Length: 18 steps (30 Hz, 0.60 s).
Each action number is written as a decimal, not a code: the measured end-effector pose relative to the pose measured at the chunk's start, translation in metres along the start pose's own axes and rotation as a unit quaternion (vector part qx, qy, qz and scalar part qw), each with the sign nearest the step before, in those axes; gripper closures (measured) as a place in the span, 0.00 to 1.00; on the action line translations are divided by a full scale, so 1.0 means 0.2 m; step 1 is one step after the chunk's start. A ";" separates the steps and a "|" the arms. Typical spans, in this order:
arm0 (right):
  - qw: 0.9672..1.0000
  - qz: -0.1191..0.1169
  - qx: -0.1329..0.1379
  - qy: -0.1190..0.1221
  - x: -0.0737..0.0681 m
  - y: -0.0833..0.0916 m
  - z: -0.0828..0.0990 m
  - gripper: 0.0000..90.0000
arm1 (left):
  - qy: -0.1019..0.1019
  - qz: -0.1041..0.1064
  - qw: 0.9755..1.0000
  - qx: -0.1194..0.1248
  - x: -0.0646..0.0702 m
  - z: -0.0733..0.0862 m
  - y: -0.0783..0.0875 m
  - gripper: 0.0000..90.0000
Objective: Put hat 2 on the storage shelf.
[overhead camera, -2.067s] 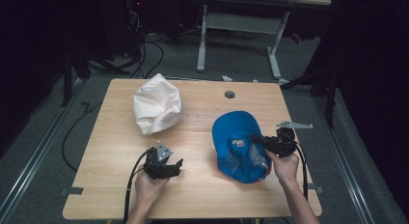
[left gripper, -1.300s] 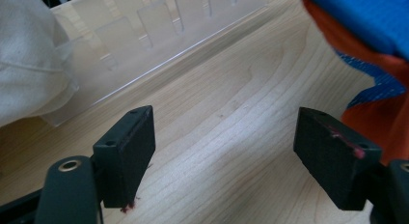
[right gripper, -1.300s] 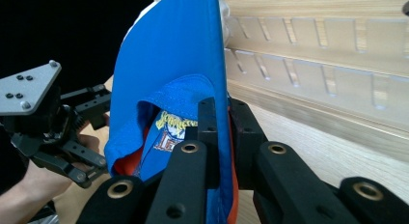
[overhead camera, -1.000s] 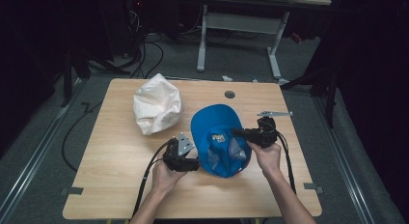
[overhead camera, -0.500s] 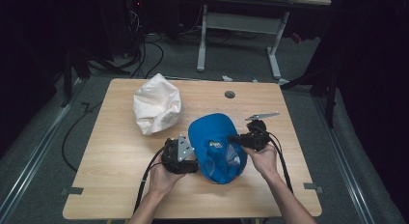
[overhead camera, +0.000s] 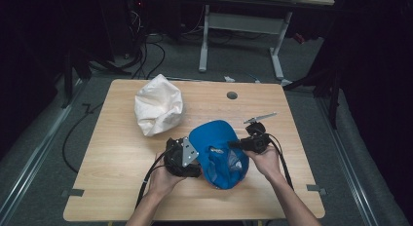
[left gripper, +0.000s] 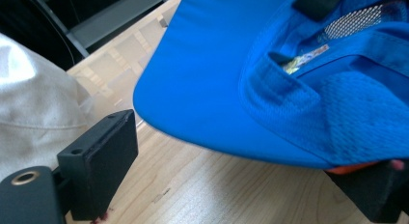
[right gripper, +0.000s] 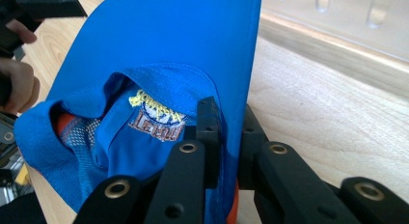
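I have the bright blue fabric baseball cap lying upside down on the near middle of the light wooden surface, its stiff brim pointing away from me and its mesh-lined inside with an embroidered label facing up. My right tool comes in from the cap's right side; in the right gripper view its two black jaws are pinched tight on the edge where the brim meets the crown, fabric squeezed between the pads. My left tool sits just beside the cap's left edge, and its jaws have just been opening; in the left gripper view they stand wide, one pad low at the left and the other low at the right, with the cap's brim and crown hanging above the gap, no pad pressing on it. A crumpled white cloth bag rests on the surface beyond the left tool, apart from the cap. A small round hole marks the far side of the surface. Around it the room is dark, with a grey floor, black cables and a white desk frame behind
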State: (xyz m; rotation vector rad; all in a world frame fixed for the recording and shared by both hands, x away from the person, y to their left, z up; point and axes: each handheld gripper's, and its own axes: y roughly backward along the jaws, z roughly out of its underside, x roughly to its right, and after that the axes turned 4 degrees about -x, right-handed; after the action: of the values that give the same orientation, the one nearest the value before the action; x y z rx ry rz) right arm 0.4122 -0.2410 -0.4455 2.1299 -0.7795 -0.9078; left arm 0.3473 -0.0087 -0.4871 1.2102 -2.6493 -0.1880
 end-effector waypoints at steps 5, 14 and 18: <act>1.000 -0.018 -0.013 0.002 -0.01 -0.02 -0.01 0.94 | 0.001 0.007 1.000 -0.003 0.00 0.01 0.00 0.11; 0.998 -0.043 -0.040 0.006 -0.01 -0.03 -0.01 0.94 | -0.022 0.033 0.999 -0.015 0.01 0.03 0.02 0.24; 0.998 -0.053 -0.041 0.003 0.01 -0.03 -0.02 0.94 | -0.033 0.054 0.998 -0.023 0.03 0.04 0.03 0.43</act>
State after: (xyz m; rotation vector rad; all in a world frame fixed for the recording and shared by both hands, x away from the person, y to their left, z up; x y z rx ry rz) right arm 0.4172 -0.2369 -0.4491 2.1171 -0.6209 -0.9716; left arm 0.3380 -0.0092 -0.4926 1.0600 -2.7428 -0.2723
